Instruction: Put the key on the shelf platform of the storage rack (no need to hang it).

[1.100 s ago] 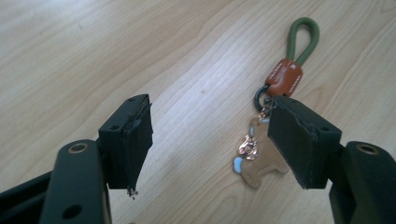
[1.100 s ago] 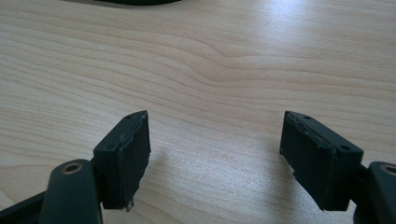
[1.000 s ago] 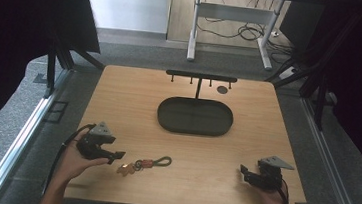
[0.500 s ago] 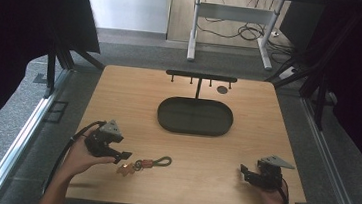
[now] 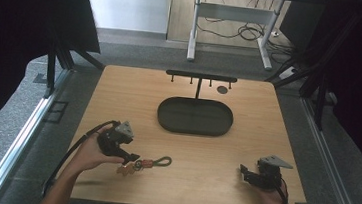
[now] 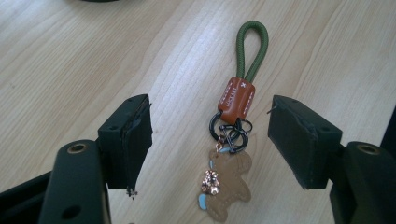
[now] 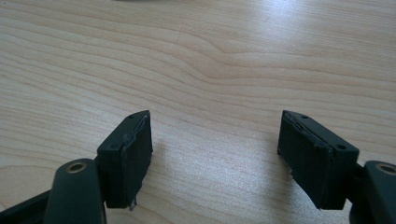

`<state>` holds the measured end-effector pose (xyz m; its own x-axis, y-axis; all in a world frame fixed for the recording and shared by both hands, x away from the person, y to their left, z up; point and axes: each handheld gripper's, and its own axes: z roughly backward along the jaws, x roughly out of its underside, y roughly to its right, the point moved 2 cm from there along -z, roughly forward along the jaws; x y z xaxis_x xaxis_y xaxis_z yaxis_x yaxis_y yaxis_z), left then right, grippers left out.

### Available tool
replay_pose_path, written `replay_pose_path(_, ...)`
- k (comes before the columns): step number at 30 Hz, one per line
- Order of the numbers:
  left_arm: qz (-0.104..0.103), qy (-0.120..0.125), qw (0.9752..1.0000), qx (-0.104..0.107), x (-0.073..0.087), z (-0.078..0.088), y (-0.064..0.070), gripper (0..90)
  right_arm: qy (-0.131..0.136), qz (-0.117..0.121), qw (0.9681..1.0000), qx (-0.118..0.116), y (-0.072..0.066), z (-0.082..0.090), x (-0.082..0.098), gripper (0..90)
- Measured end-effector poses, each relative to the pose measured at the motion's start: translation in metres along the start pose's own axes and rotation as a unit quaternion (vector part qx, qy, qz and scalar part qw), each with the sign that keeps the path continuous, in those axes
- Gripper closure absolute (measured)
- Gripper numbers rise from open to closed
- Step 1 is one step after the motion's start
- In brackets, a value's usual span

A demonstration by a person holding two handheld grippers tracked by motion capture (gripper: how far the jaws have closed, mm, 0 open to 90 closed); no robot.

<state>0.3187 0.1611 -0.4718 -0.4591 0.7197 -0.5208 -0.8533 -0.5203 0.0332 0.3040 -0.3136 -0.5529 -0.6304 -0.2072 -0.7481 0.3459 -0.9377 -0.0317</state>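
A: What is seen nearest, at the front edge of the table (image 5: 267, 120)?

B: The left gripper (image 6: 210, 144) is held low over the wood, its jaws spread wide. Nothing is pinched. The keychain (image 6: 231, 140) is framed between them, lying flat on the table at the left front.

A: How is the keychain laid out?

B: In the left gripper view its long axis is seen running straight away from the gripper. The bear charm (image 6: 226, 186) is the nearest part, then the black rings (image 6: 229, 133), then the brown tab (image 6: 236, 99), and the green loop (image 6: 252, 46) is farthest. The jaws stand either side of the rings and the tab's lower end, across the axis.

A: And the right gripper (image 5: 258, 176)?

B: It is held at the right front, well apart from the keychain, jaws spread over bare wood. The left one is clearly the nearer.

A: What is judged to matter for the pick?

B: Only a short lowering and a closing across the narrow width is likely needed, at the tab or rings.

A: Farther off?

B: A dark tray (image 5: 195, 116) is set mid-table, and behind it a hook rack (image 5: 200, 77) stands near the far edge.
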Motion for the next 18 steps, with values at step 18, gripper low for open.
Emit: replay_pose_path(18, -0.075, -0.065, 0.9951, 0.008, -0.017, -0.031, 0.016, 38.5, 0.001, 0.0, 1.0, 0.002, 0.0, 0.0, 0.0, 26.6)
